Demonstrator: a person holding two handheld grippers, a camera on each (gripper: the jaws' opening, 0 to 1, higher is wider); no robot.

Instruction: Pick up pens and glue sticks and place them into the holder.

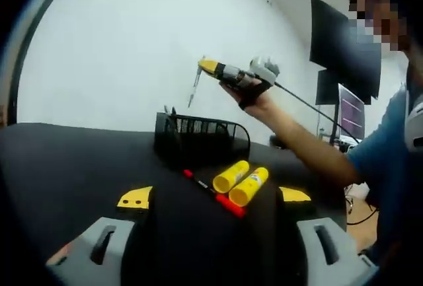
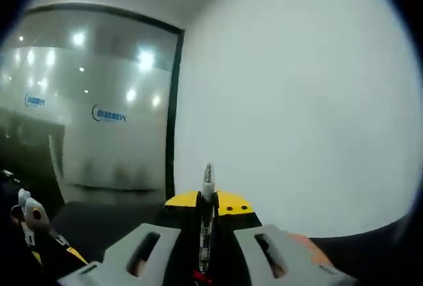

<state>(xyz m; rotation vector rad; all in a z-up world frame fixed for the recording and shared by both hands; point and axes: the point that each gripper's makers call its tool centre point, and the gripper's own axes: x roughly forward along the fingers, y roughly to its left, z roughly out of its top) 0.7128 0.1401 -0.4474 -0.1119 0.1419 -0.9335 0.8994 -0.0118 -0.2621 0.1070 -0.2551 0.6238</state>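
One pen (image 2: 207, 223) stands pinched between the closed jaws of your right gripper (image 2: 206, 253), tip forward; in the left gripper view that gripper (image 1: 215, 69) hangs above the black mesh holder (image 1: 201, 139). The pen likely handles as light, stiff and slick, so grip mid-barrel. Your left gripper (image 1: 211, 230) stands spread and empty over two yellow glue sticks (image 1: 239, 180) and a red pen (image 1: 215, 193) on the black table (image 1: 66, 167), just before the holder.
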